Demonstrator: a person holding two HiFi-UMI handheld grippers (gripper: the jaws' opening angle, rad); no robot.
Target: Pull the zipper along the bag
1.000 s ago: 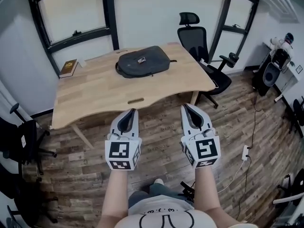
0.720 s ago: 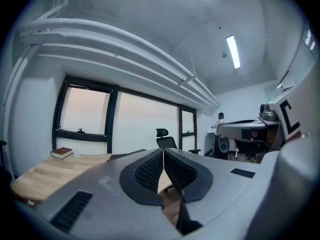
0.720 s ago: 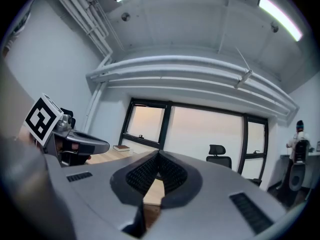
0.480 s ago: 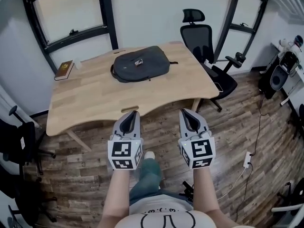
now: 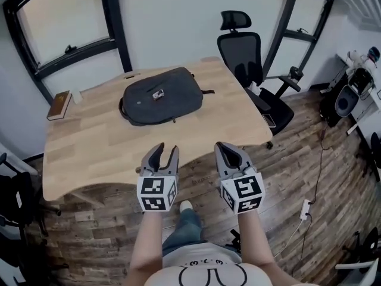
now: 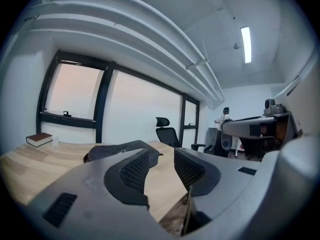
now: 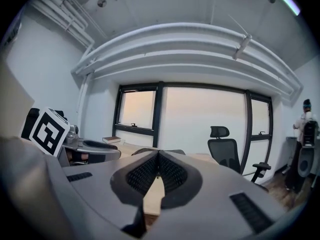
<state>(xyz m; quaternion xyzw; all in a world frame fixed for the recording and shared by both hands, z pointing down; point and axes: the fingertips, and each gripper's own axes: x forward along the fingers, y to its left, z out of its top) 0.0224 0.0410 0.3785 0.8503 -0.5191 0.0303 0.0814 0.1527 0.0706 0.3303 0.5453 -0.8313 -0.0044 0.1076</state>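
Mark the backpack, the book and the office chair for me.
backpack (image 5: 172, 99): head view, on its upward-facing panel.
book (image 5: 59, 105): head view, on its cover.
office chair (image 5: 238, 51): head view, on its backrest.

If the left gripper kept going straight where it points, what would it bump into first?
Probably the gray bag on the wooden table. The left gripper, its empty jaws opening, points over the tabletop toward it, though height is unclear.
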